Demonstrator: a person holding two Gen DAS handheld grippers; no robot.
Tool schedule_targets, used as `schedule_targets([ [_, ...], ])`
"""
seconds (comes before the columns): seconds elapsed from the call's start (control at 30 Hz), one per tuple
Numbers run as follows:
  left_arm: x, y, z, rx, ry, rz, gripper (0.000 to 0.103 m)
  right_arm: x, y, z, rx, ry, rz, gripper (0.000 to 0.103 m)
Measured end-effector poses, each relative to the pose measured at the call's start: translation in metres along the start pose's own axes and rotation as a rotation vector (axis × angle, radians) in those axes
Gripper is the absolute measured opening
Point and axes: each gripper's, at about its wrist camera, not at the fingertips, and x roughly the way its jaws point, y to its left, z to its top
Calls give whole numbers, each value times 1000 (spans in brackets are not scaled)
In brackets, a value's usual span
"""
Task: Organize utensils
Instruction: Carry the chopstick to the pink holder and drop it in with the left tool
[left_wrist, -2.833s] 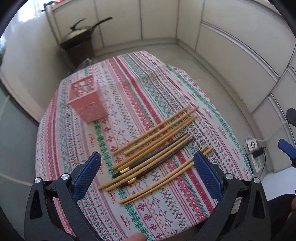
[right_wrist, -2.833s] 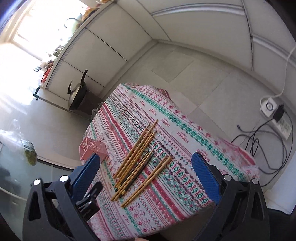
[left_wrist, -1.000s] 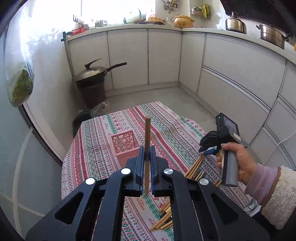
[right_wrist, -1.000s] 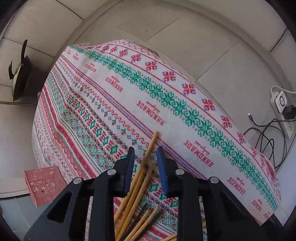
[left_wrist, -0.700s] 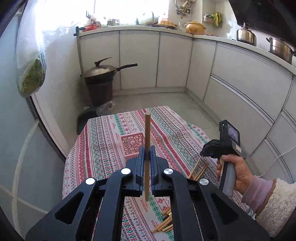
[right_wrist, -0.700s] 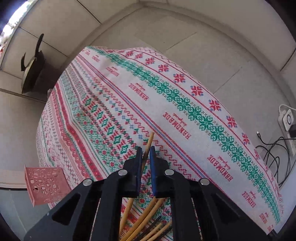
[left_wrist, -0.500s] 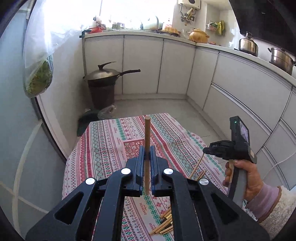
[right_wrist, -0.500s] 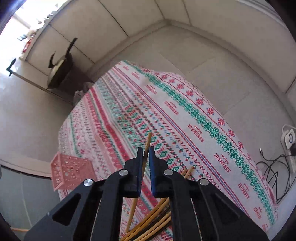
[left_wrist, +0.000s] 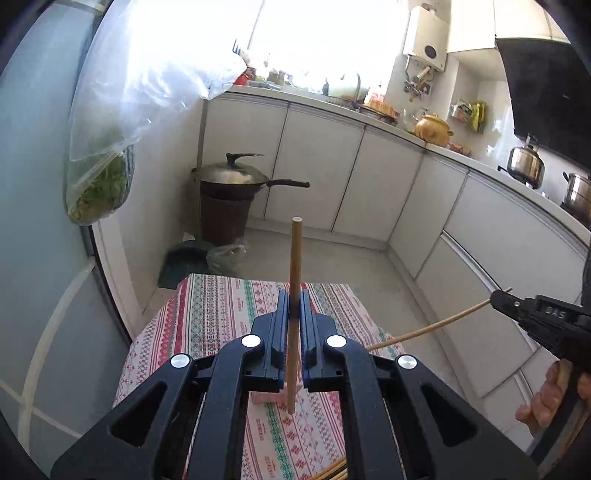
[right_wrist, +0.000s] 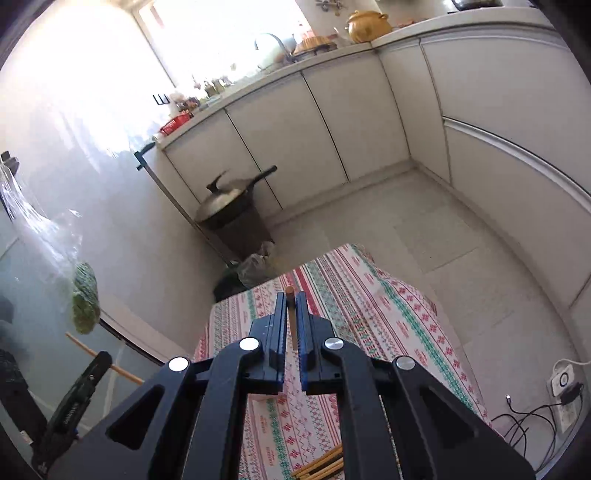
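Observation:
My left gripper (left_wrist: 290, 304) is shut on a wooden chopstick (left_wrist: 294, 266) that stands upright between its jaws, above the table. Part of the pink holder (left_wrist: 266, 398) shows just below it, mostly hidden by the gripper. My right gripper (right_wrist: 291, 304) is shut on another wooden chopstick (right_wrist: 291, 325); in the left wrist view that gripper (left_wrist: 498, 295) is at the right with its chopstick (left_wrist: 428, 328) slanting down-left. The other chopsticks (right_wrist: 321, 467) lie on the patterned tablecloth (right_wrist: 373, 306) at the bottom edge.
A wok on a dark bin (left_wrist: 229, 199) stands on the floor beyond the table. A plastic bag of greens (left_wrist: 103, 177) hangs at the left. White cabinets (left_wrist: 369, 177) line the back and right walls. A power strip with cables (right_wrist: 561, 387) lies at the right.
Both grippers have lifted higher with their chopsticks and tilted up, so more of the kitchen shows. The right gripper closed on a chopstick from the pile and raised it.

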Motion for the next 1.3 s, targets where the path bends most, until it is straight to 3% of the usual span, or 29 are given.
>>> schedule_targets([
  [0.13,27,7,15,-66,-10,19,5,4,22,24,5,10,69,5],
  [0.27,60,12,11,-86,17,48,5,16,44,32,-23,43,91,5],
  [0.37,86,21,-1,-102,60,54,6,33,52,28,-38,70,101,5],
  [0.47,105,37,-14,-147,144,42,16,52,61,23,-54,99,92,5],
  [0.57,95,52,-15,-176,128,59,23,69,65,15,-64,121,75,5],
  [0.7,58,64,-1,-197,30,95,38,91,67,6,-59,149,52,5],
  [0.9,20,69,16,-217,-51,96,44,125,63,-9,-16,192,29,5],
  [1.0,22,64,16,-201,-34,87,45,147,59,-21,14,231,17,6],
  [1.13,43,48,6,-139,50,109,45,168,54,-34,20,280,-18,10],
  [1.3,54,29,-6,-52,87,136,50,152,58,-37,-57,219,-59,17],
])
